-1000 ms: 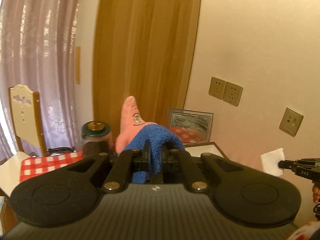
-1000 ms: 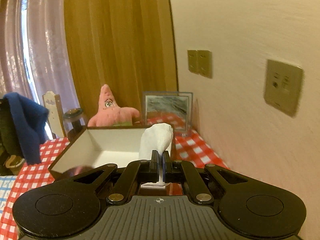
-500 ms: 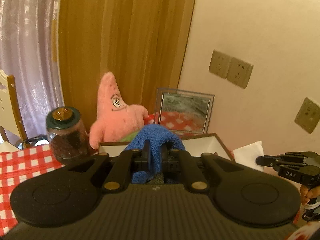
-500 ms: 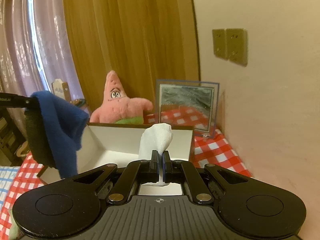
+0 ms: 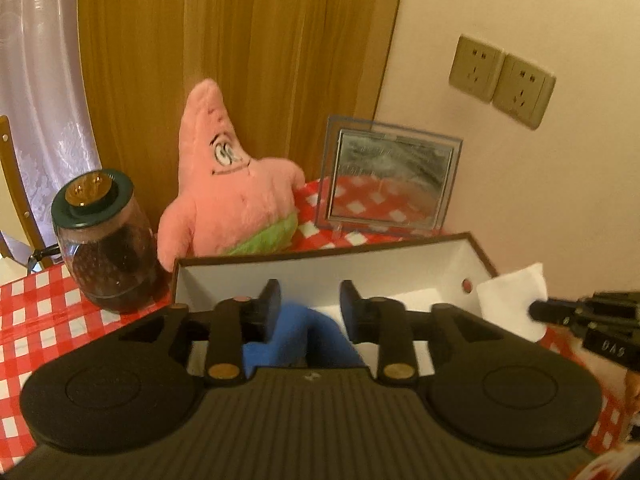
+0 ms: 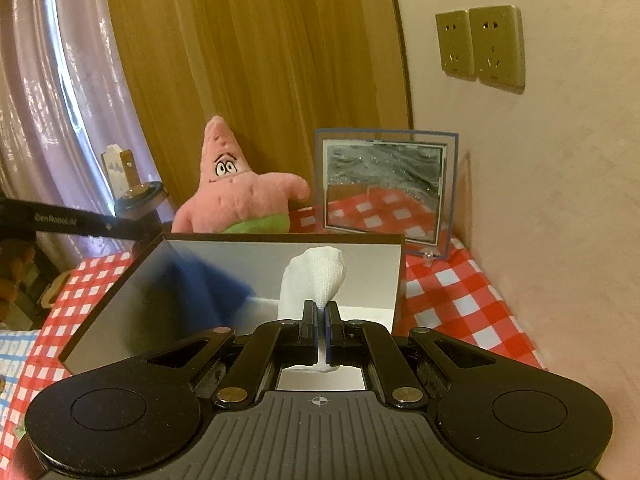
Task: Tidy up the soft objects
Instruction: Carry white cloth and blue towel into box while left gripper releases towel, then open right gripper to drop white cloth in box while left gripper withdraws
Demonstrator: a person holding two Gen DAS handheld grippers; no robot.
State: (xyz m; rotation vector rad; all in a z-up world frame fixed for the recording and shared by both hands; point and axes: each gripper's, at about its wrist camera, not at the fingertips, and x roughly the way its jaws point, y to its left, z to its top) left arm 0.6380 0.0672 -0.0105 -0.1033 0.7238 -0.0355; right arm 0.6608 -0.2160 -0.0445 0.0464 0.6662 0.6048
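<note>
Left gripper (image 5: 308, 300): we find its jaws opening, the blue cloth (image 5: 298, 336) between them but unpressed, over the white box (image 5: 320, 268) at the counter's wall edge. From the right wrist, we record the right gripper (image 6: 319, 320) clamped narrow on the white cloth (image 6: 314, 276), above that box (image 6: 120, 276).

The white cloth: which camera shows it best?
The right wrist view: the white cloth stands centred, pinched by the right gripper over the box. The left wrist view shows only its edge, off to the right.
</note>
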